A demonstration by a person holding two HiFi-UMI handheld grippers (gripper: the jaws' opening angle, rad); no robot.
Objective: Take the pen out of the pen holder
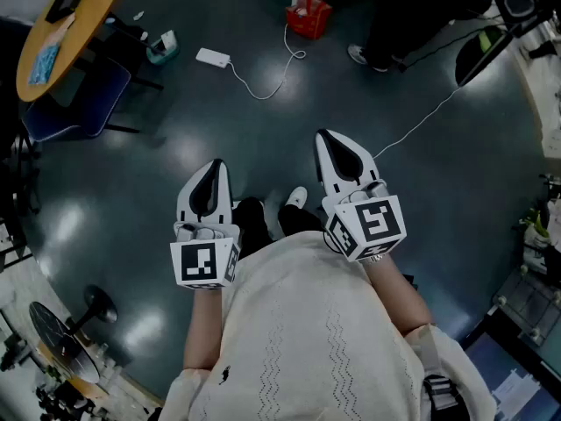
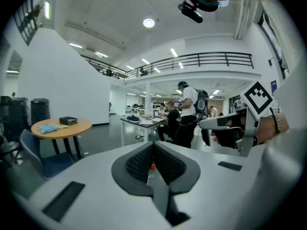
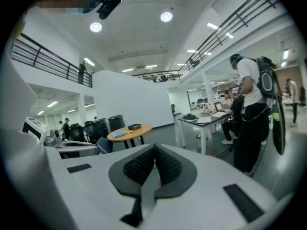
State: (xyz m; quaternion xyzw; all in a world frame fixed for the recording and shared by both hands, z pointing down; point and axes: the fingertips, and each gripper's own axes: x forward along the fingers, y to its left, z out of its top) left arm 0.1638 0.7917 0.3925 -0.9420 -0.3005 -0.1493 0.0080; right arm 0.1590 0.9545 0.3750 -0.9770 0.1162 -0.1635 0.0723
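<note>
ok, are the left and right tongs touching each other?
Apart. The head view shows floor and the person's shoe between the left tongs and the right tongs.

It was a large open-plan office or lab hall, two storeys high. A white ceiling point(image 2: 115, 8) with round lights point(image 2: 148, 22) ran far overhead, and a mezzanine with a dark railing point(image 2: 201, 60) wrapped around the upper level. Below it, people point(image 2: 189, 102) gathered at white desks point(image 2: 139, 122). A round wooden table point(image 2: 61, 126) with a blue chair point(image 2: 38, 158) stood apart. The floor point(image 1: 263, 147) was dark and glossy, with a white power strip point(image 1: 213, 57) lying on it.
</note>
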